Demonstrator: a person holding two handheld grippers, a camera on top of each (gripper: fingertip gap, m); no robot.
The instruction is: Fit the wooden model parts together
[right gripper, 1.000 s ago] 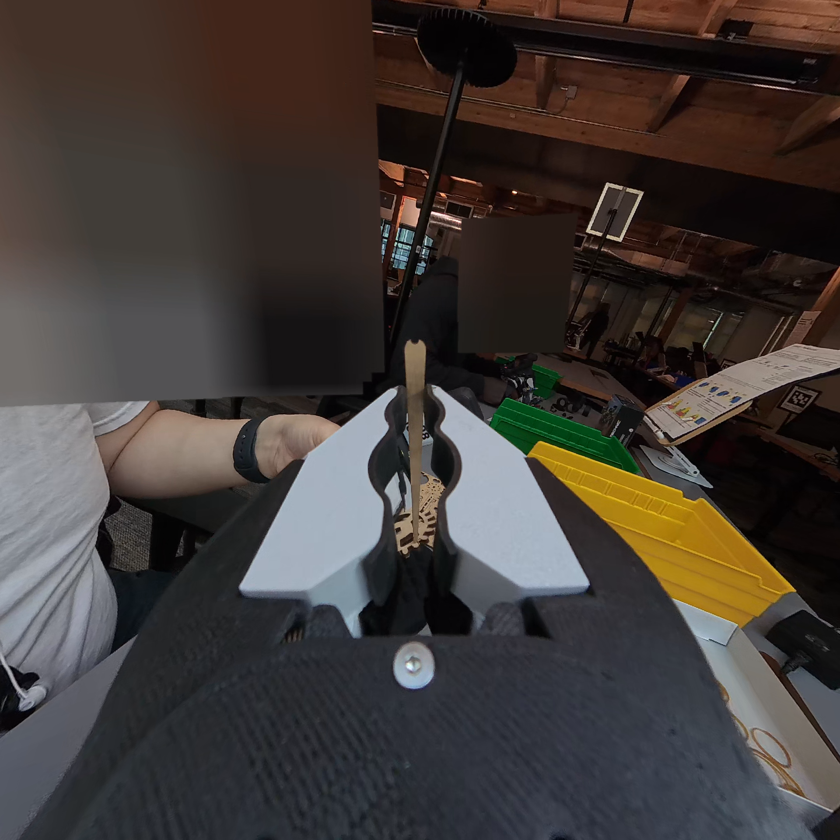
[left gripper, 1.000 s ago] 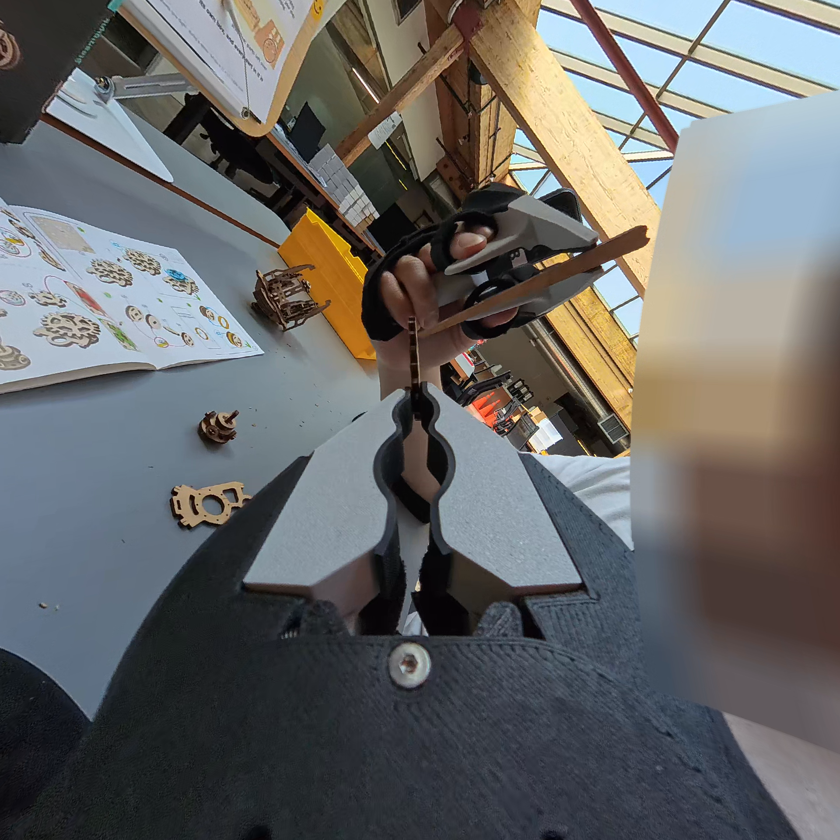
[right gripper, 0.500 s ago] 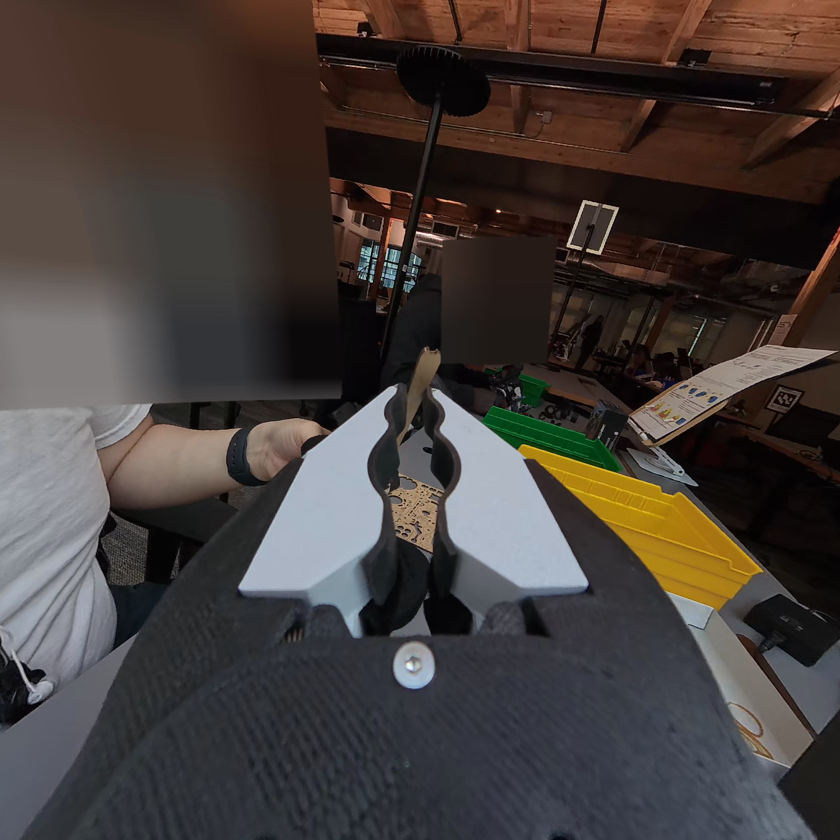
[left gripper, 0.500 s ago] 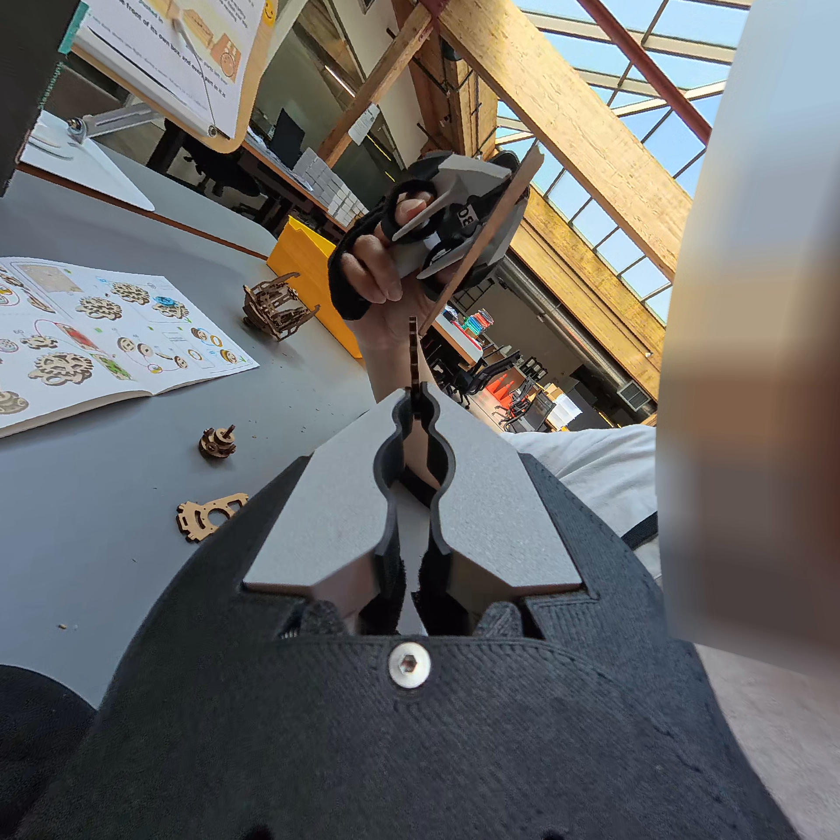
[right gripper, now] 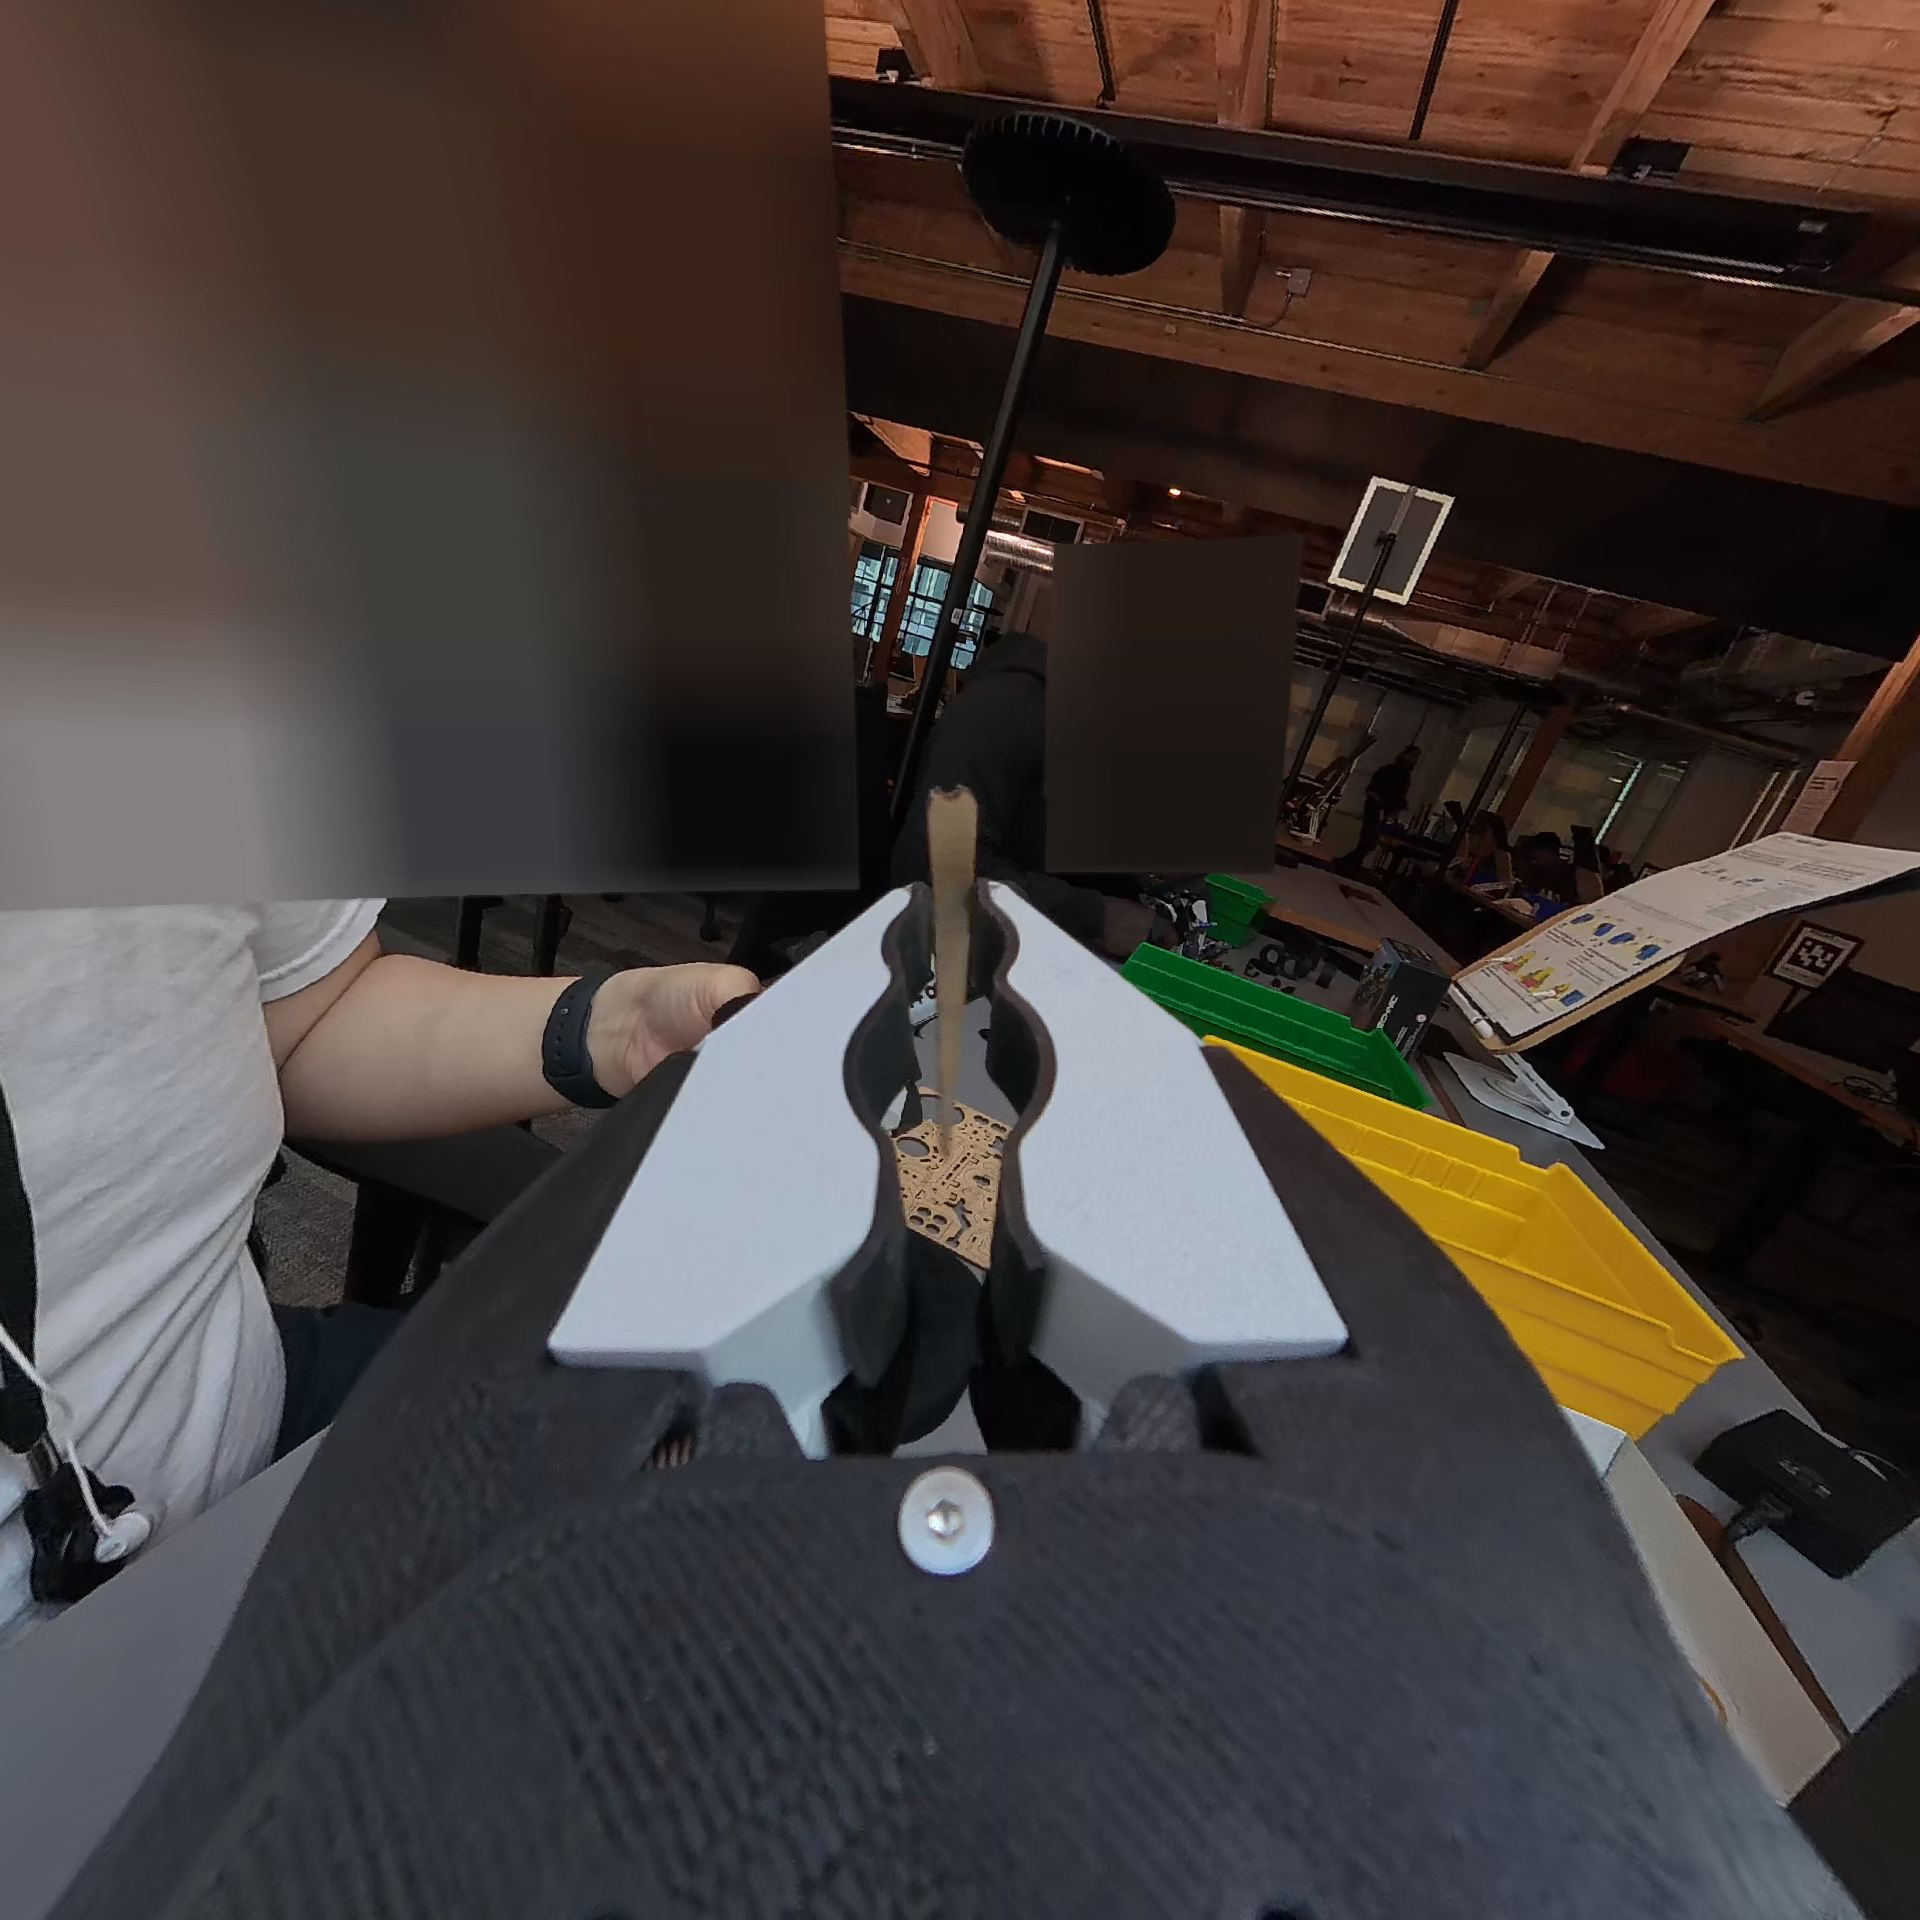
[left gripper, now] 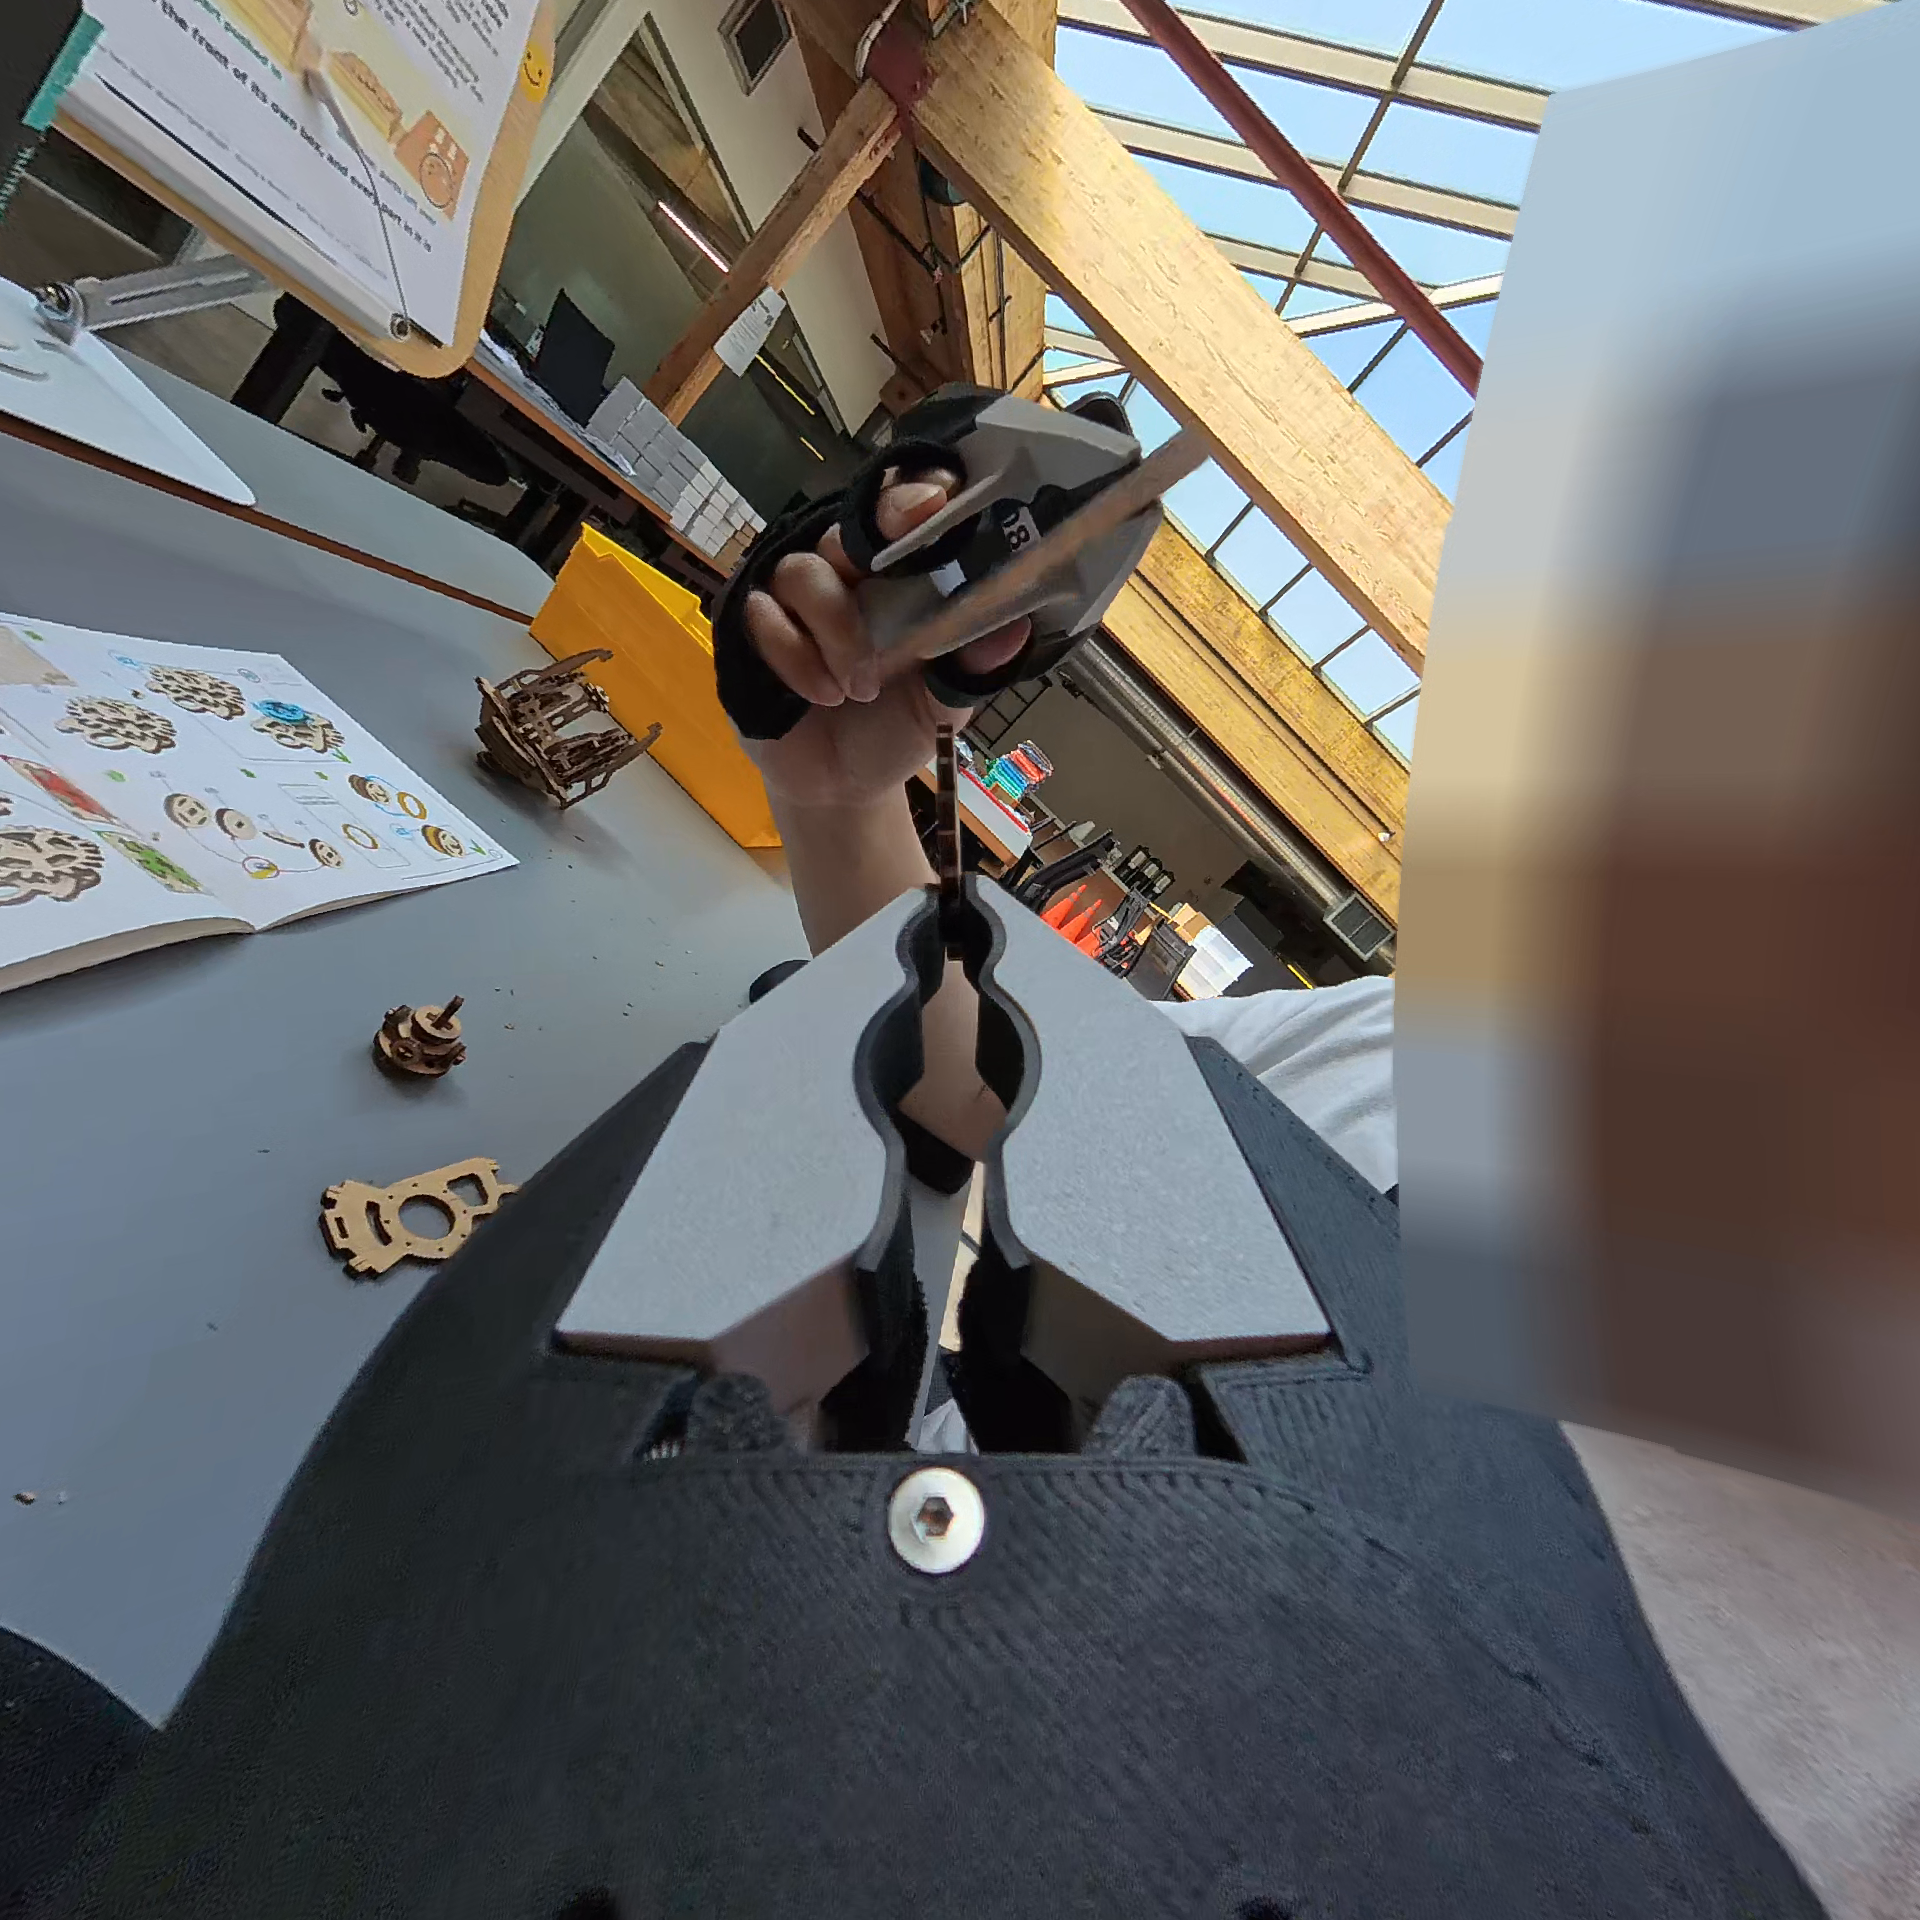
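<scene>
My left gripper is shut on a thin dark wooden part, seen edge-on and sticking up from the tips. My right gripper is shut on a flat pale wooden stick, also seen edge-on. In the left wrist view the right gripper is held in the air just above the dark part, with the stick slanting up to the right. The stick's lower end is close to the dark part's top; I cannot tell if they touch.
On the grey table lie an open instruction booklet, a partly built wooden model, a small gear assembly and a flat cut-out part. A yellow bin, a green bin and a cut wooden sheet lie beyond.
The right gripper swung its stick steeper, then back to a shallower slant, and has shifted slightly right. The left gripper has kept hold of its dark part, almost still.
</scene>
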